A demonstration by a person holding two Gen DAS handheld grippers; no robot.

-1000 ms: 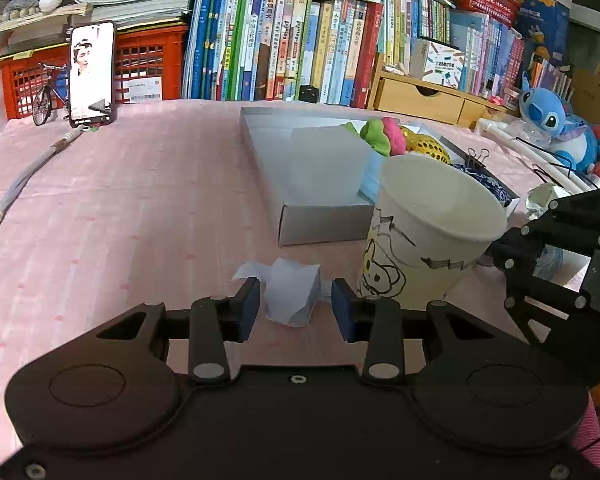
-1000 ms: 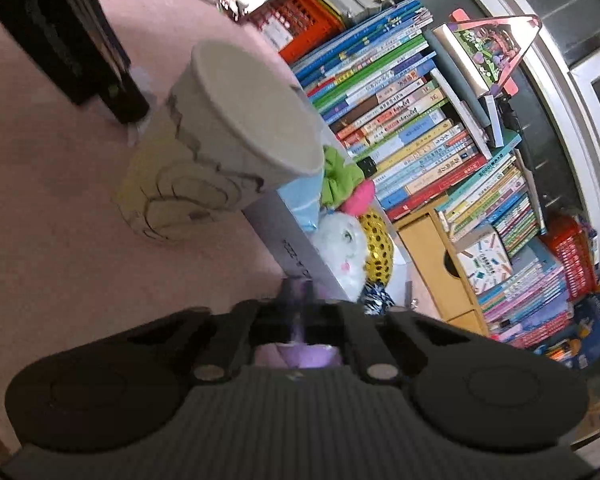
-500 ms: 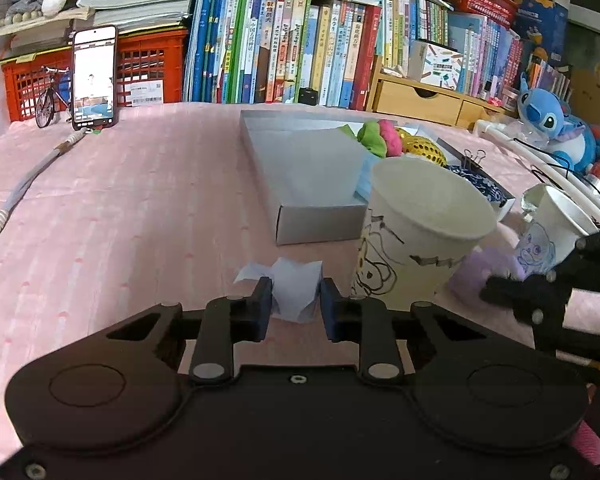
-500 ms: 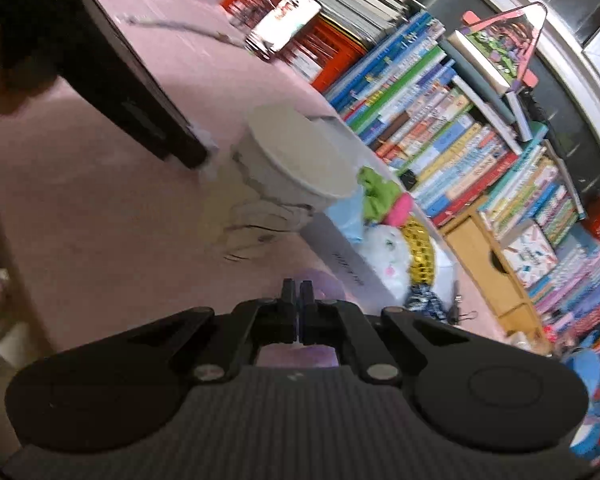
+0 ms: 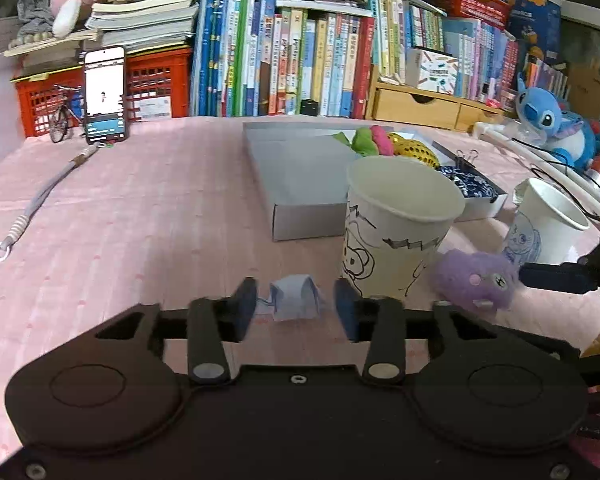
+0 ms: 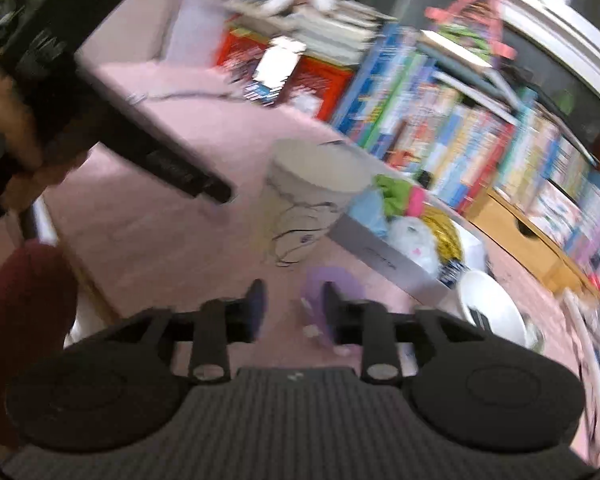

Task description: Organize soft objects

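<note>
No writing can be read clearly; the book spines behind are too small, and the nearer paper cup (image 5: 396,232) carries only a hand-drawn cartoon face. This cup stands just ahead of the left gripper (image 5: 296,306), to the right of its jaws, and its inside is hidden. The left jaws are opening, with the small pale blue cloth (image 5: 296,296) between them, and the pads do not press on it. The grey box (image 5: 300,184) further ahead holds green, pink and yellow soft things. The right gripper (image 6: 294,304) is also opening; the purple plush toy (image 6: 332,284) lies on the pink table (image 5: 140,216) by its right finger, apparently released. A second cup (image 5: 548,224) stands beyond the toy.
</note>
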